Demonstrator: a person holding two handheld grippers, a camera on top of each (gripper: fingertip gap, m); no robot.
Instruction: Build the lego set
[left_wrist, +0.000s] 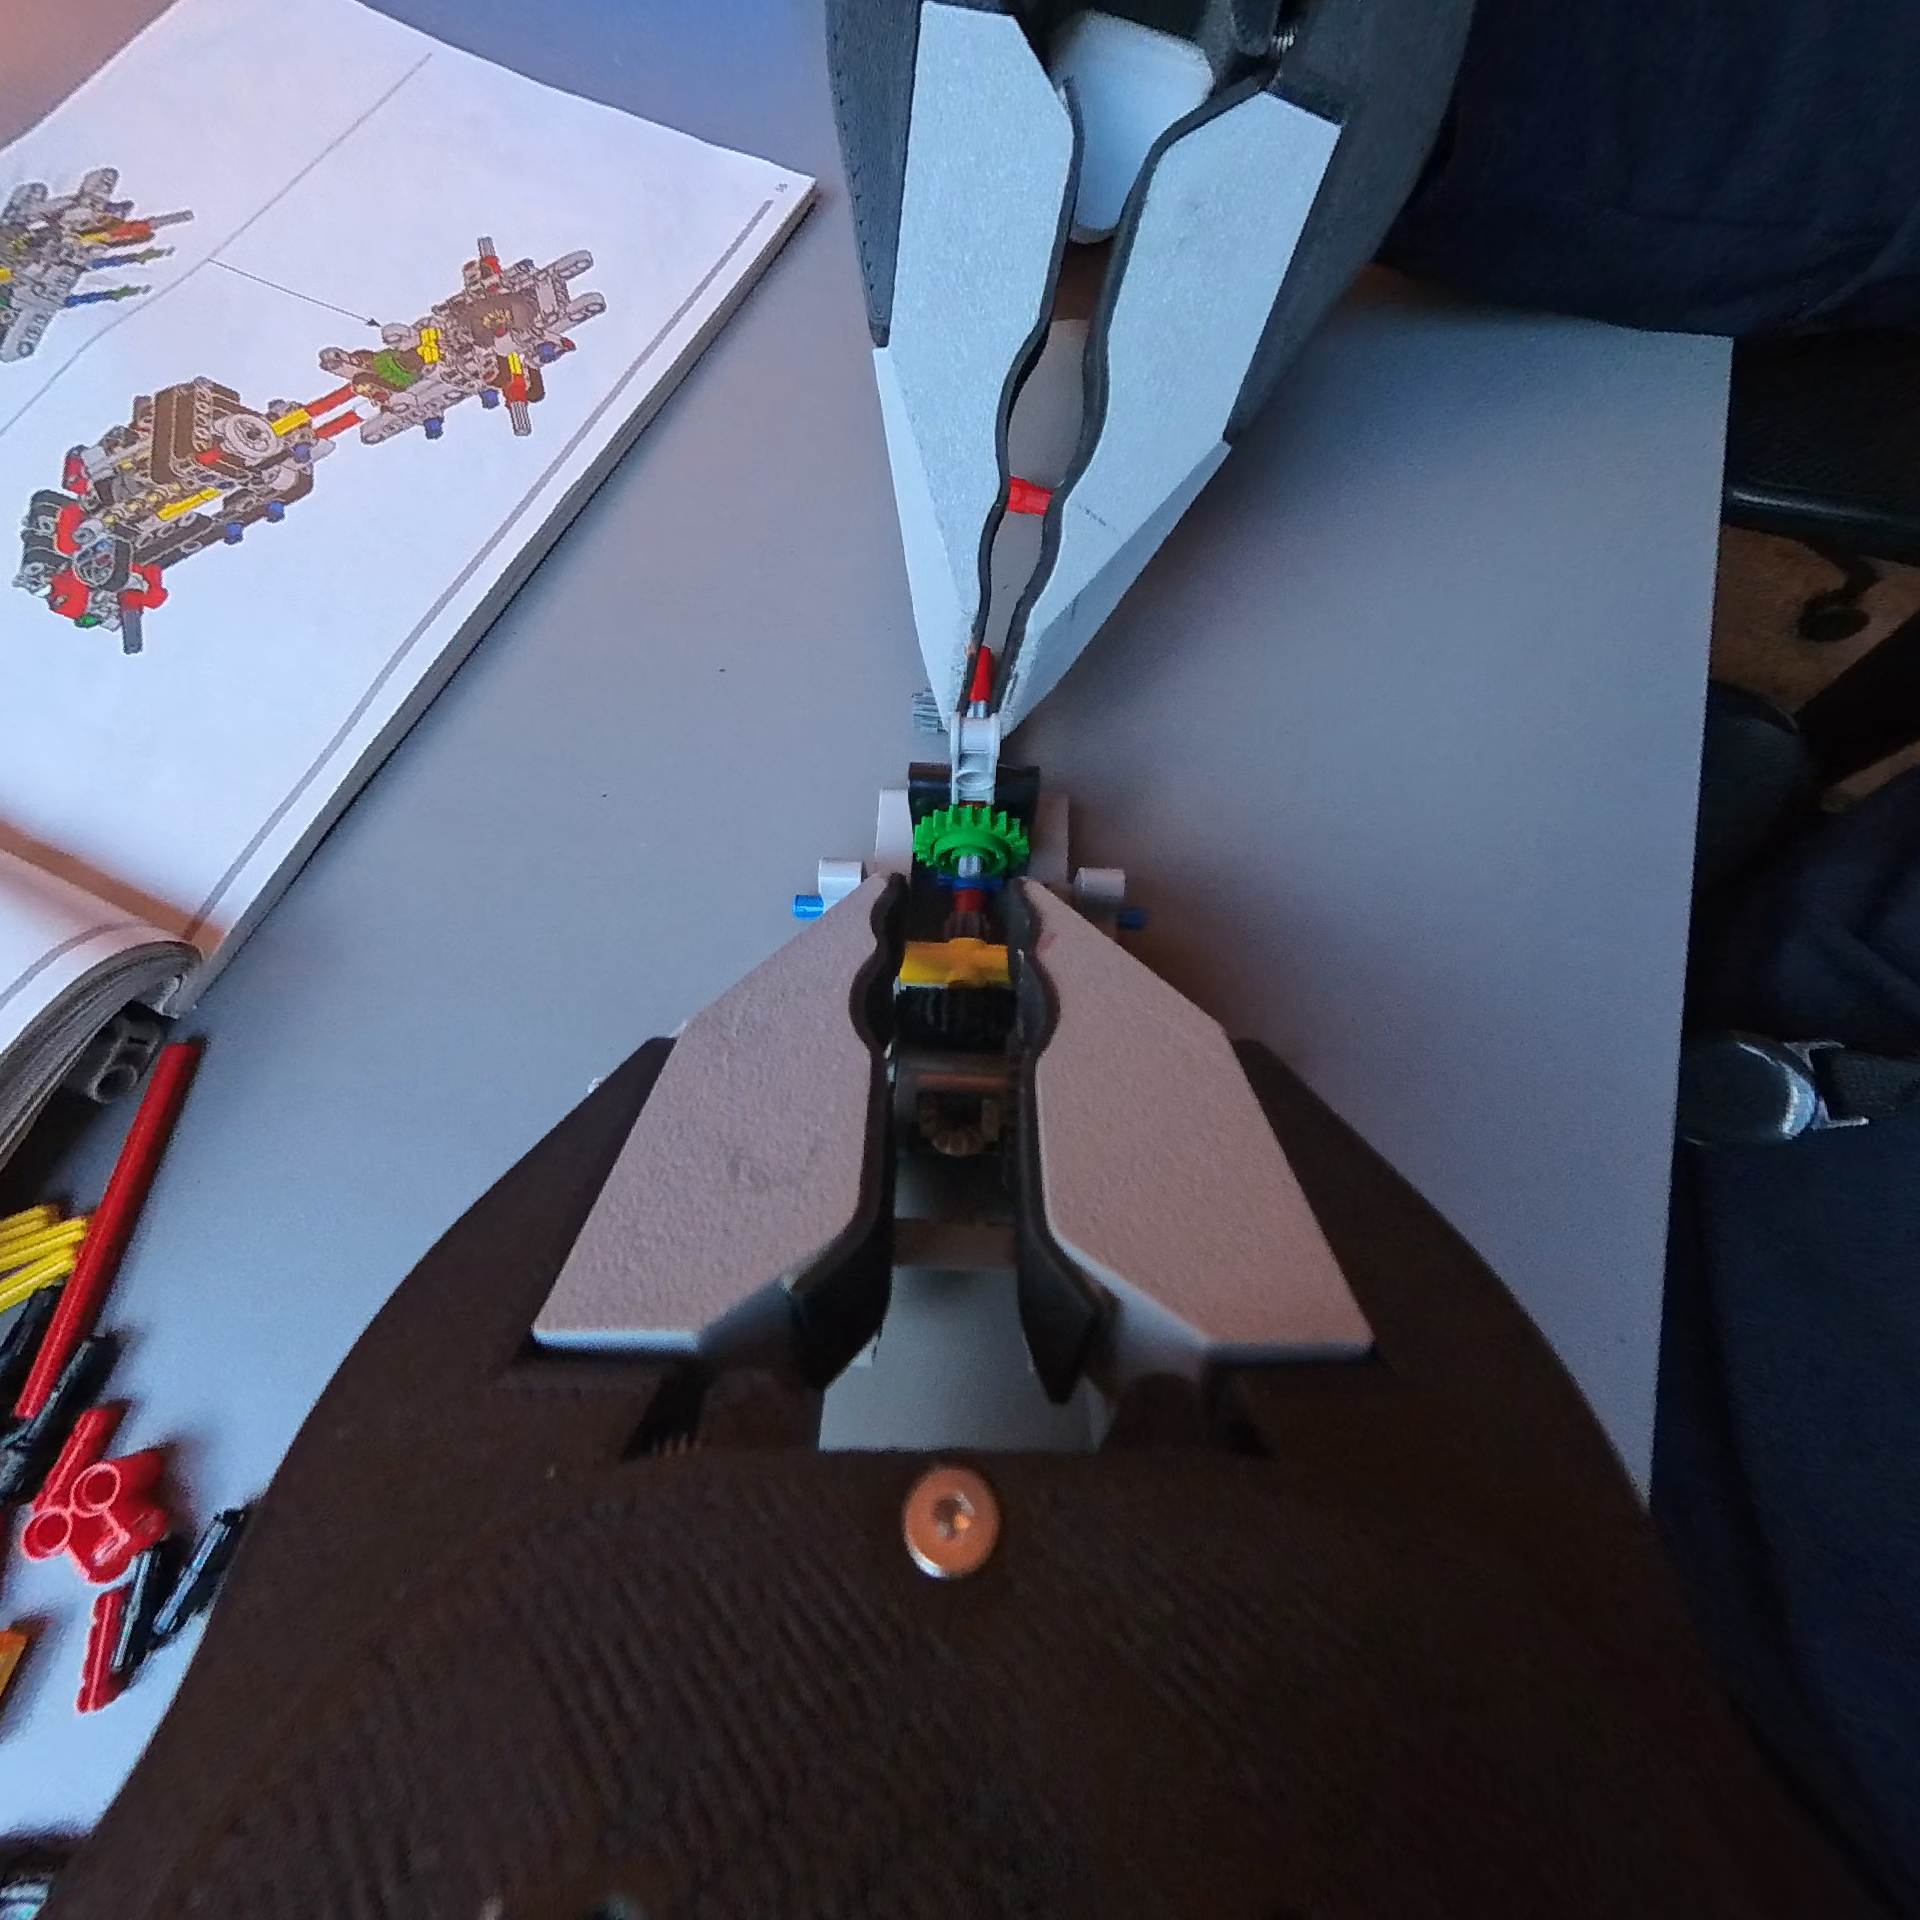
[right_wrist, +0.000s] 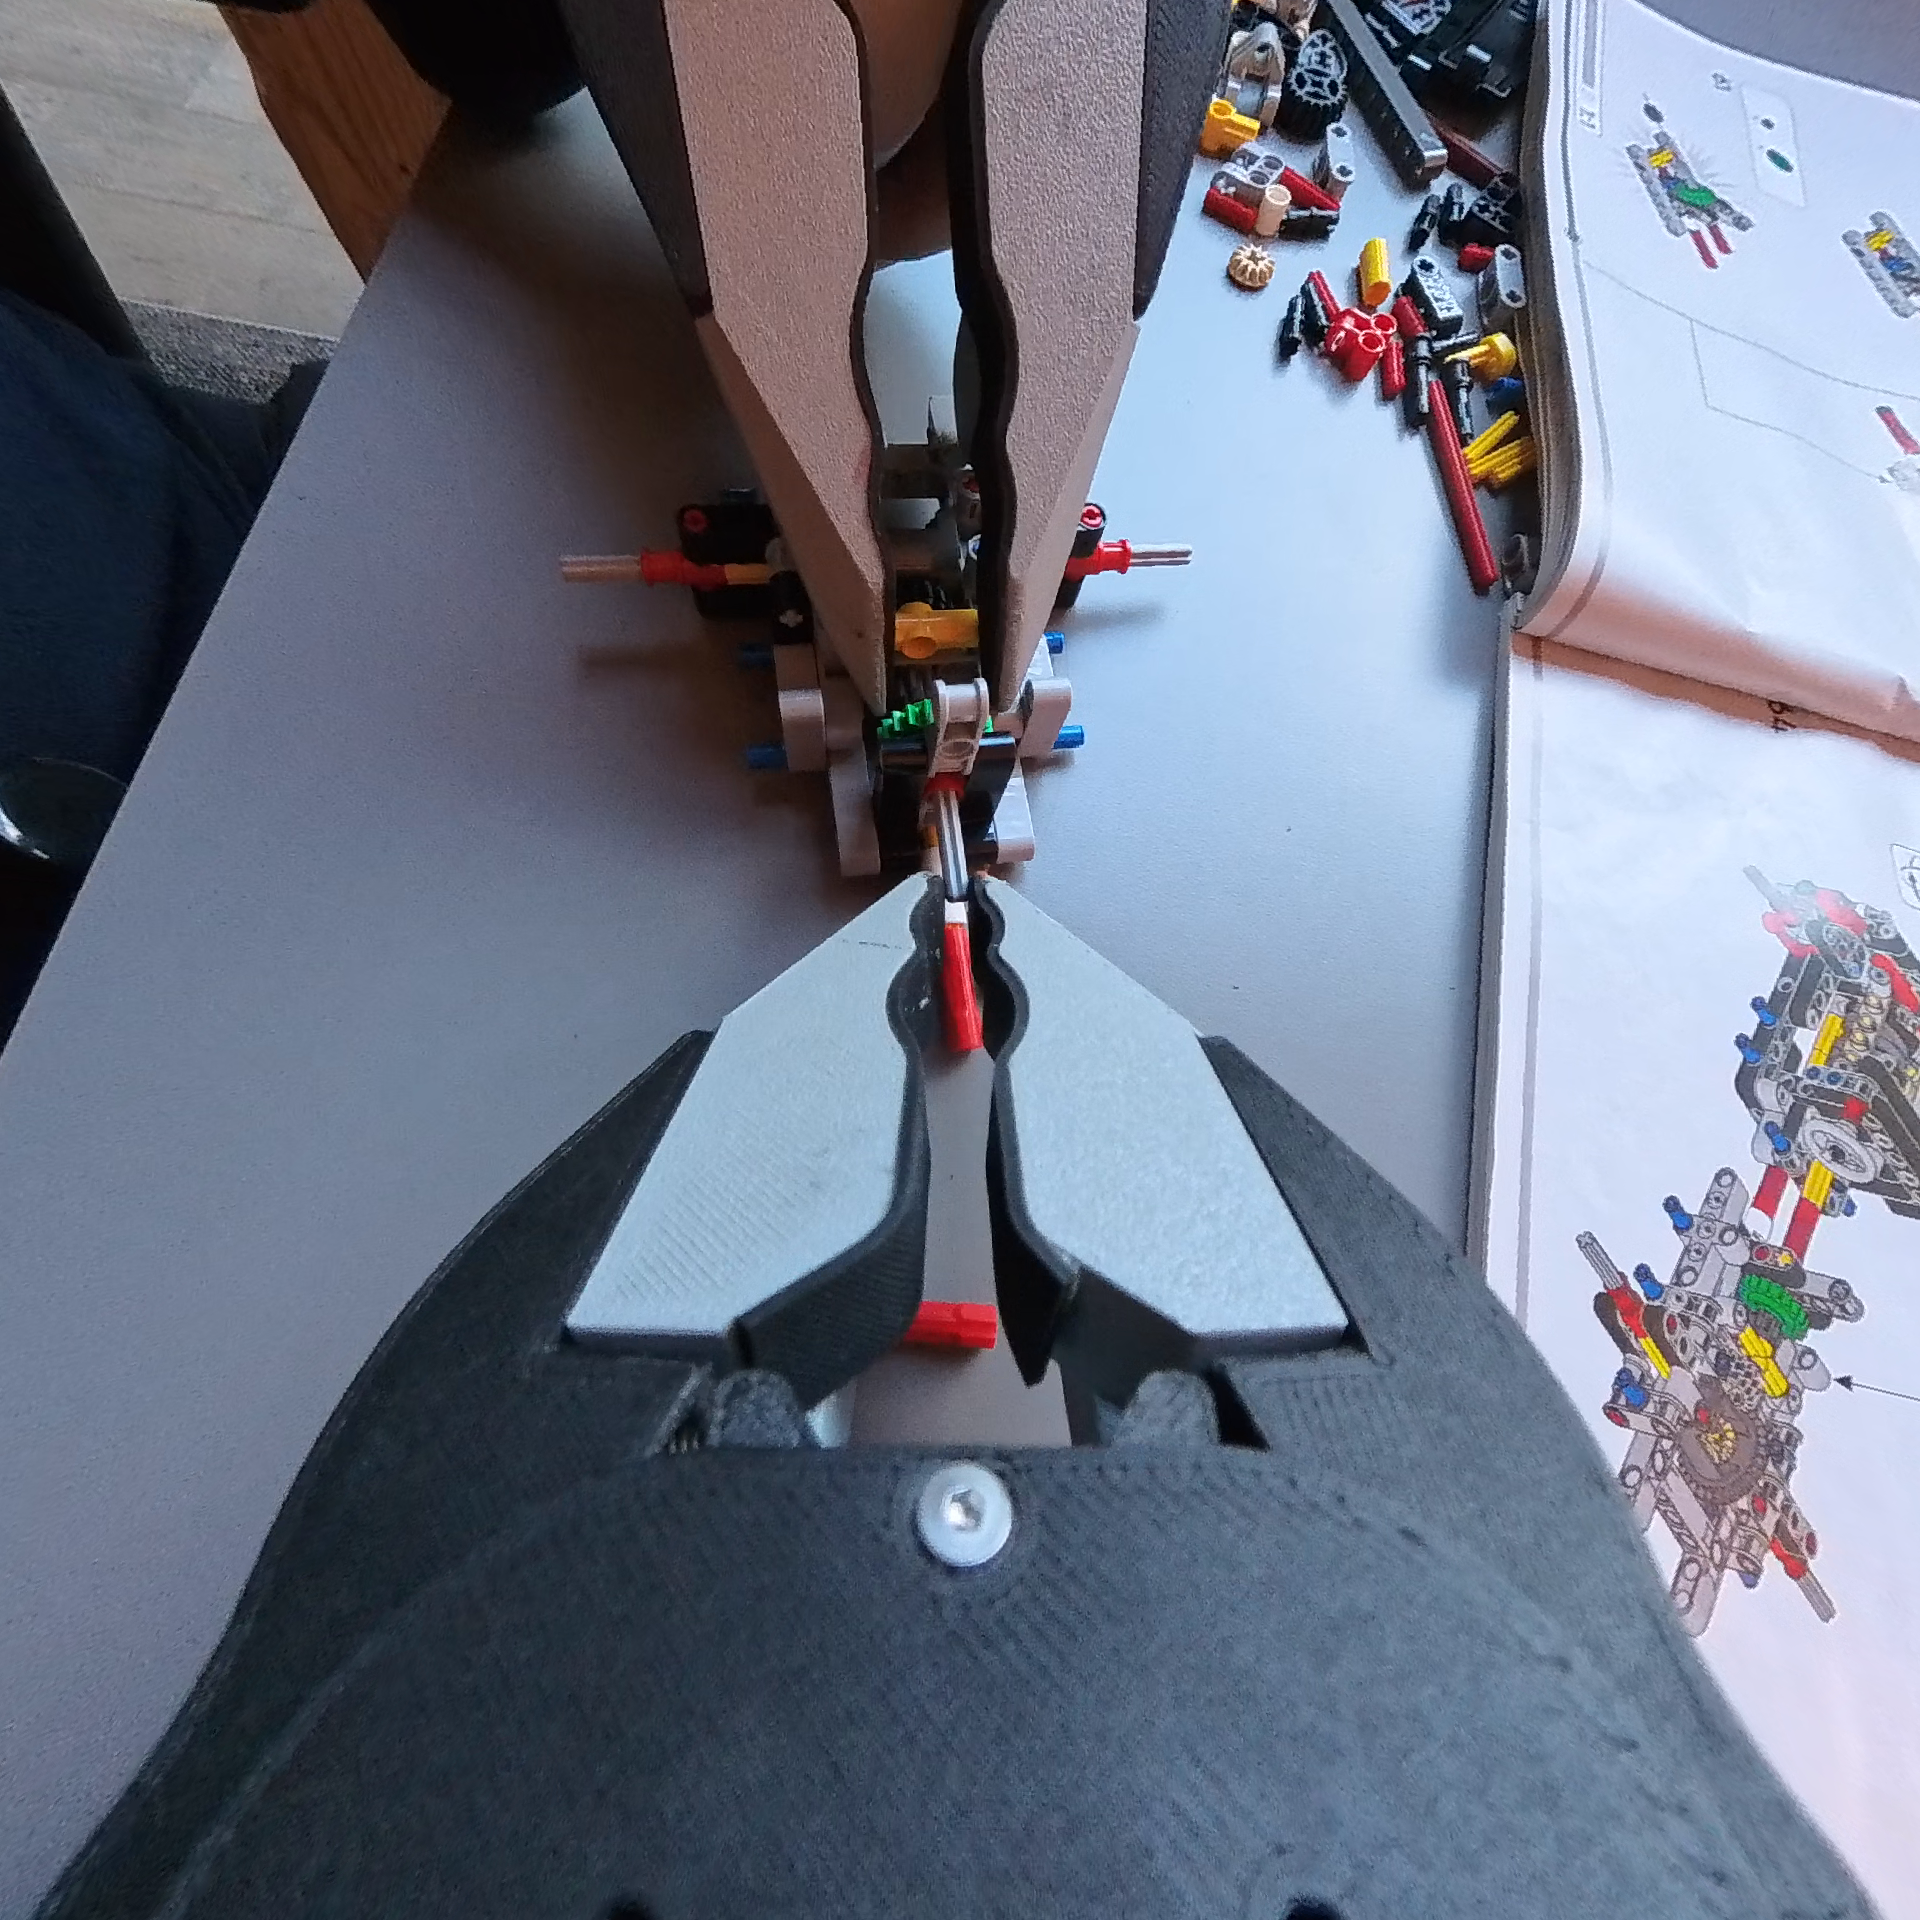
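The left gripper (left_wrist: 961, 883) clamped its two fingers on the sides of a small brick-built gearbox assembly (right_wrist: 914, 717) that sat on the grey table (left_wrist: 623, 748), the pads pressing its black and grey frame with a yellow piece (left_wrist: 951, 961) showing between them. Just beyond those fingertips, at the front of the assembly, stood a green gear (left_wrist: 971, 842) on a thin axle, with a light grey connector (left_wrist: 975, 748) above it. The right gripper (right_wrist: 954, 883) faced the assembly from the opposite side, its fingers closed on a thin grey axle with a red sleeve (right_wrist: 961, 982) that ran from its tips into that connector. Blue pins (left_wrist: 808, 906) stuck out at both sides of the assembly. Beside the assembly lay an open instruction booklet (left_wrist: 343, 343), and next to the booklet was a scatter of loose red, yellow and black parts (right_wrist: 1392, 332).
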